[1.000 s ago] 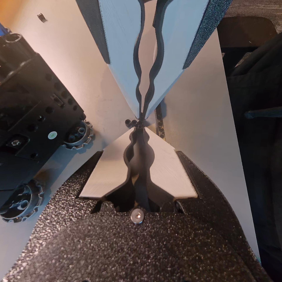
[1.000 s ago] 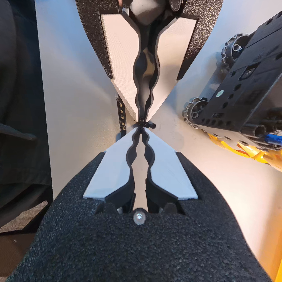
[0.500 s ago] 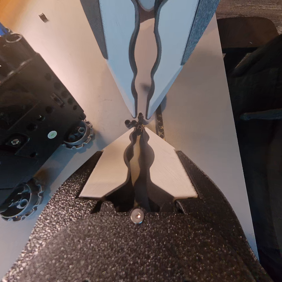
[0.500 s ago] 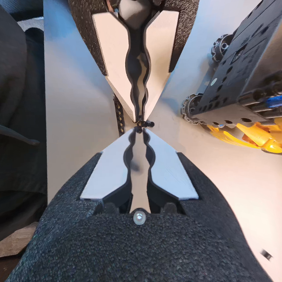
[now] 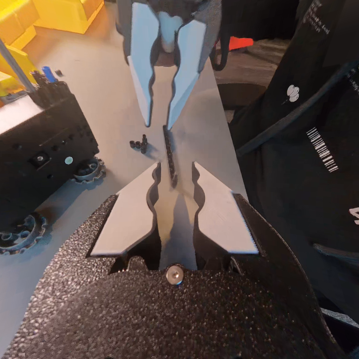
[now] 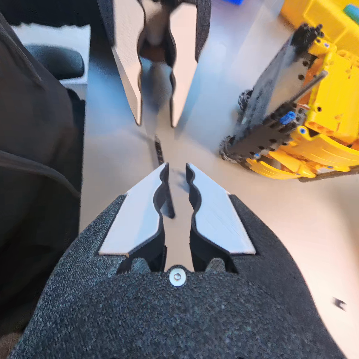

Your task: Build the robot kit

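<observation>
Both grippers face each other tip to tip over the grey table [image 5: 108,101], and both are empty. The left gripper [image 5: 175,165] has its jaws fairly wide. The right gripper [image 6: 177,166] has its jaws parted a bit narrower, w/ nothing between them either. What lies between the two is a thin black beam [image 5: 169,155] with a row of holes, flat on the table. Its long axis runs roughly 12-to-6 in the left wrist view, i.e. along the line joining the two grippers. Its near end sits in the gap at the left gripper's tips, its far end just under the right gripper's tips, so each gripper is close to one end; the left looks a touch nearer. Whether either fingertip touches it — can't tell, the pics are blurred. From the right wrist view the beam [image 6: 159,153] shows at about 11 o'clock off that gripper's tips. A small black pin cluster [image 5: 139,145] lies on the table just beside the beam, at 10 o'clock from the left gripper's tips, apart from both. Both grippers tilt down toward the table. A black block w/ gear wheels [image 5: 38,155] stands well off at 9 o'clock in the left view; yellow parts [image 6: 320,116] adjoin it at 2 o'clock in the right view. A person in dark clothing [image 5: 301,155] sits at the table edge.
</observation>
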`<control>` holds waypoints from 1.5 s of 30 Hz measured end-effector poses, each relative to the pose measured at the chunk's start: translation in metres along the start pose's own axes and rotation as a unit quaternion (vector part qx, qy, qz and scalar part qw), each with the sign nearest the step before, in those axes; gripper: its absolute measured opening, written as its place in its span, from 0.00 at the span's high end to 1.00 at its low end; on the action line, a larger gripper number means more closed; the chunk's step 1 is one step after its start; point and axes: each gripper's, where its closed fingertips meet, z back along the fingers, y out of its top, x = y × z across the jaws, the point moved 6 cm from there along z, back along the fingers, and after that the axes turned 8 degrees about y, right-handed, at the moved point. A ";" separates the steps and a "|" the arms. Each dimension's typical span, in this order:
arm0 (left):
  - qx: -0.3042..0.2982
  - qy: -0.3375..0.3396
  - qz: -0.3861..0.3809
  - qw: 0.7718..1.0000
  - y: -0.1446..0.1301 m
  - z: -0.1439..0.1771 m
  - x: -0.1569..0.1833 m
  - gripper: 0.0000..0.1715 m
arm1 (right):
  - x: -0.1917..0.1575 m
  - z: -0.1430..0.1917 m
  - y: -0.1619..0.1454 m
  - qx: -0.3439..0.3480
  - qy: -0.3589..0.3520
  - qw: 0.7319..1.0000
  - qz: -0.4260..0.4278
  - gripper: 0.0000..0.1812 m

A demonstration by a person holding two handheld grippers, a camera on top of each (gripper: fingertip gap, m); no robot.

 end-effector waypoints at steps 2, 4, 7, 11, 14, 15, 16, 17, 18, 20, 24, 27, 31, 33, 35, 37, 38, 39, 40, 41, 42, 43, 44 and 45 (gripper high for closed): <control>-0.034 0.016 -0.014 0.999 -0.007 -0.004 0.004 0.82 | -0.017 -0.011 0.003 0.028 -0.008 0.999 -0.014 0.92; -0.064 0.042 -0.031 0.997 -0.013 -0.010 0.004 0.84 | -0.026 -0.024 0.003 0.040 -0.031 0.998 -0.039 0.94; -0.089 0.055 -0.041 0.994 -0.018 -0.018 0.003 0.89 | -0.032 -0.036 0.004 0.048 -0.064 0.994 -0.072 0.96; -0.088 0.048 -0.044 0.994 -0.018 -0.021 0.005 0.97 | -0.033 -0.045 0.003 0.043 -0.076 0.990 -0.107 0.99; -0.085 0.051 -0.046 0.994 -0.018 -0.022 0.006 0.97 | -0.032 -0.050 0.001 0.026 -0.076 0.991 -0.108 1.00; -0.084 0.050 -0.046 0.994 -0.018 -0.022 0.007 0.97 | -0.032 -0.051 0.001 0.024 -0.077 0.991 -0.108 1.00; -0.082 0.051 -0.045 0.994 -0.019 -0.023 0.007 0.97 | -0.032 -0.052 0.000 0.018 -0.077 0.991 -0.109 1.00; -0.082 0.051 -0.043 0.994 -0.019 -0.023 0.007 0.97 | -0.031 -0.052 0.000 0.016 -0.079 0.991 -0.110 1.00; -0.080 0.051 -0.039 0.995 -0.019 -0.023 0.007 0.97 | -0.029 -0.052 -0.002 0.008 -0.083 0.990 -0.112 1.00; -0.077 0.052 -0.035 0.995 -0.019 -0.023 0.007 0.97 | -0.030 -0.053 -0.002 -0.002 -0.081 0.991 -0.105 1.00; -0.076 0.057 -0.032 0.995 -0.019 -0.023 0.008 0.97 | -0.031 -0.055 -0.003 -0.025 -0.086 0.992 -0.093 1.00; -0.077 0.059 -0.031 0.995 -0.019 -0.023 0.008 0.97 | -0.031 -0.054 -0.002 -0.029 -0.090 0.991 -0.089 1.00; -0.076 0.060 -0.031 0.995 -0.020 -0.023 0.009 0.97 | -0.032 -0.050 -0.006 -0.027 -0.086 0.991 -0.101 1.00; -0.075 0.059 -0.031 0.995 -0.020 -0.023 0.009 0.97 | -0.032 -0.048 -0.007 -0.023 -0.086 0.990 -0.108 1.00; -0.075 0.060 -0.031 0.995 -0.020 -0.023 0.009 0.97 | -0.032 -0.048 -0.008 -0.022 -0.087 0.990 -0.111 1.00; -0.075 0.060 -0.031 0.995 -0.020 -0.023 0.010 0.97 | -0.032 -0.049 -0.007 -0.026 -0.089 0.990 -0.105 1.00; -0.075 0.060 -0.031 0.995 -0.020 -0.023 0.010 0.97 | -0.032 -0.049 -0.007 -0.028 -0.089 0.990 -0.103 1.00; -0.075 0.061 -0.032 0.995 -0.020 -0.023 0.010 0.97 | -0.033 -0.048 -0.008 -0.028 -0.088 0.990 -0.103 1.00; -0.074 0.062 -0.032 0.995 -0.020 -0.023 0.010 0.97 | -0.033 -0.047 -0.008 -0.028 -0.086 0.990 -0.106 1.00; -0.074 0.062 -0.032 0.995 -0.020 -0.022 0.010 0.97 | -0.033 -0.046 -0.009 -0.027 -0.086 0.990 -0.108 1.00; -0.074 0.063 -0.031 0.995 -0.021 -0.022 0.010 0.97 | -0.032 -0.044 -0.010 -0.027 -0.088 0.990 -0.110 1.00; -0.073 0.063 -0.031 0.995 -0.021 -0.022 0.010 0.97 | -0.032 -0.044 -0.011 -0.027 -0.087 0.989 -0.113 1.00; -0.073 0.063 -0.032 0.995 -0.021 -0.022 0.010 0.97 | -0.032 -0.043 -0.012 -0.026 -0.087 0.989 -0.115 1.00; -0.073 0.063 -0.032 0.995 -0.021 -0.022 0.010 0.97 | -0.032 -0.043 -0.012 -0.025 -0.088 0.989 -0.115 1.00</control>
